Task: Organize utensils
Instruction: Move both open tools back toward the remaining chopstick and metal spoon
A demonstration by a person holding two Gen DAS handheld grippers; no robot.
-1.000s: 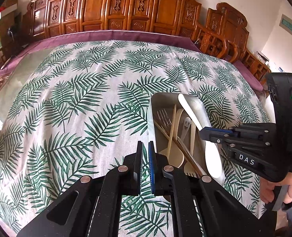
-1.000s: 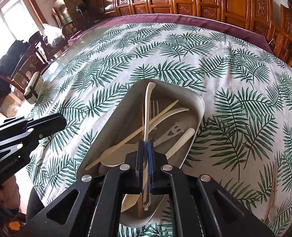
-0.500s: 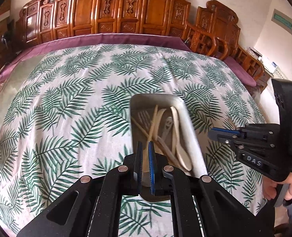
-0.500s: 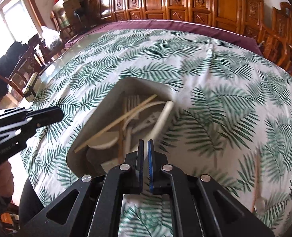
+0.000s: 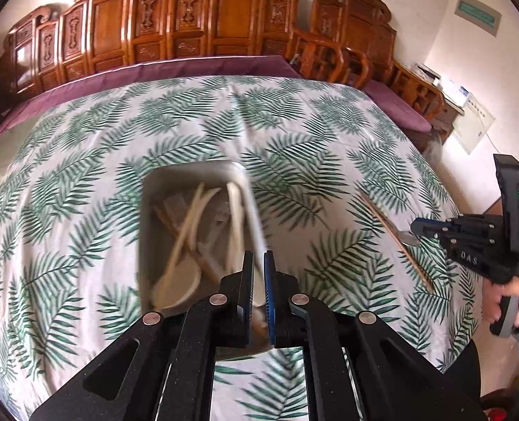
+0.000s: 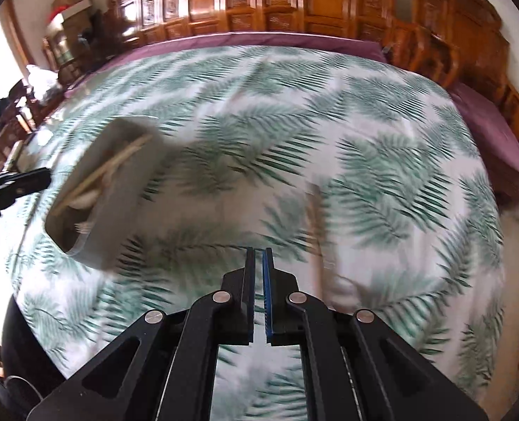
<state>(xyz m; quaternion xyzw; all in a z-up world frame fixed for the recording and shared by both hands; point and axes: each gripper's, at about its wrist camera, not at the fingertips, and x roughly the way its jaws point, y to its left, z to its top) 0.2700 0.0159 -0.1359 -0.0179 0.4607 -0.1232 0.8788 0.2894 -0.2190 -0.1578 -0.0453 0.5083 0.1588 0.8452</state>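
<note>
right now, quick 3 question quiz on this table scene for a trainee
1. True or false: every utensil lies inside the rectangular grey metal tray.
2. What lies on the palm-leaf tablecloth in front of the right claw?
A. a long wooden-handled utensil
B. a cup
3. Fill in: the left claw hovers over the tray's ___ end.

Key: 1 false; 2 A, the wooden-handled utensil; 3 near.
</note>
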